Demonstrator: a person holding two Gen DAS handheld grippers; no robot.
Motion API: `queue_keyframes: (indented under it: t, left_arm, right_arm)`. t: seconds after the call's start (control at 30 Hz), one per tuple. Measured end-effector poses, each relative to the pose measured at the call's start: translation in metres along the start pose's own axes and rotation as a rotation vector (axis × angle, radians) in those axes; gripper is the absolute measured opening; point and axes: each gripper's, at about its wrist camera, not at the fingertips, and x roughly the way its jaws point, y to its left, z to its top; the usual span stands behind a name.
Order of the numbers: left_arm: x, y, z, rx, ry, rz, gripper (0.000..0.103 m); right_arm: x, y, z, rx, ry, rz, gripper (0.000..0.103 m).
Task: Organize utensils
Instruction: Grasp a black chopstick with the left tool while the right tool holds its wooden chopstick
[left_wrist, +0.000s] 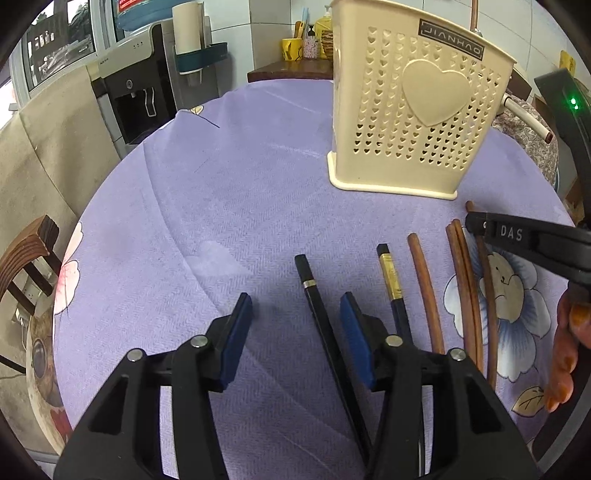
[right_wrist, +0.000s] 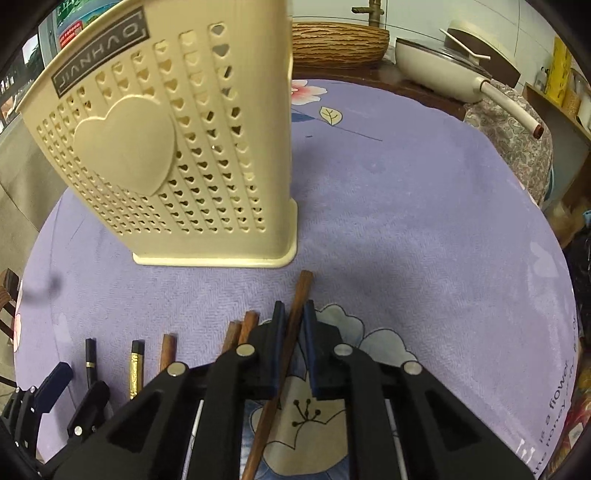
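A cream perforated utensil holder (left_wrist: 410, 110) with a heart on its front stands on the purple cloth; it also shows in the right wrist view (right_wrist: 166, 147). Several chopsticks lie in a row in front of it. My left gripper (left_wrist: 295, 314) is open, low over the cloth, with a black chopstick (left_wrist: 321, 314) lying between its fingers. A black and gold chopstick (left_wrist: 393, 284) and brown wooden ones (left_wrist: 424, 280) lie to its right. My right gripper (right_wrist: 293, 314) is shut on the rightmost brown chopstick (right_wrist: 295, 314), which still lies flat.
The round table's purple flowered cloth (left_wrist: 221, 192) has bare room to the left and behind the holder. A white pan (right_wrist: 461, 77) and a wicker basket (right_wrist: 340, 40) sit at the far edge. A water dispenser (left_wrist: 136, 92) and a wooden chair (left_wrist: 26, 266) stand at left.
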Motion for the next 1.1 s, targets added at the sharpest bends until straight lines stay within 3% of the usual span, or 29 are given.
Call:
queue_keyframes:
  t: [0.47, 0.9, 1.1]
  left_arm:
    - [0.005, -0.007, 0.007, 0.024, 0.005, -0.040, 0.014]
    - [0.005, -0.015, 0.002, -0.024, -0.025, 0.019, 0.013]
    - [0.004, -0.016, 0.000, -0.039, -0.036, 0.028, 0.010]
  right_arm:
    - [0.000, -0.006, -0.002, -0.035, -0.019, 0.051, 0.009]
    - [-0.003, -0.001, -0.008, -0.036, -0.038, 0.045, 0.009]
    - [-0.003, -0.010, -0.007, 0.019, -0.031, 0.088, 0.008]
